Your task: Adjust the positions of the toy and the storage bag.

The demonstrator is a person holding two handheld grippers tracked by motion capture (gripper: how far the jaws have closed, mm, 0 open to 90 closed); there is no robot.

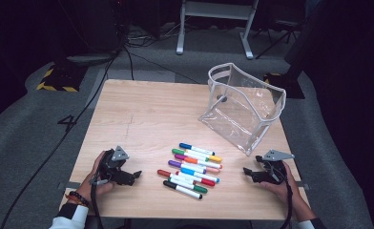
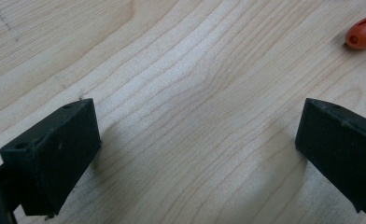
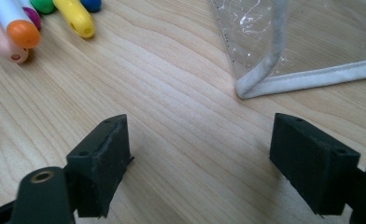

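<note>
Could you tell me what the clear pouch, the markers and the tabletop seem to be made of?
The pouch looks like glossy transparent plastic film, probably vinyl: it glints, and the table shows through it; its pale edging looks like fabric. The markers seem smooth plastic with shiny coloured caps. The tabletop shows light wood grain with a matte finish, possibly a laminate.

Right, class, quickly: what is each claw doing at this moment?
Left claw: open, holding nothing, over the bare light wooden table.
Right claw: open, holding nothing.
</note>
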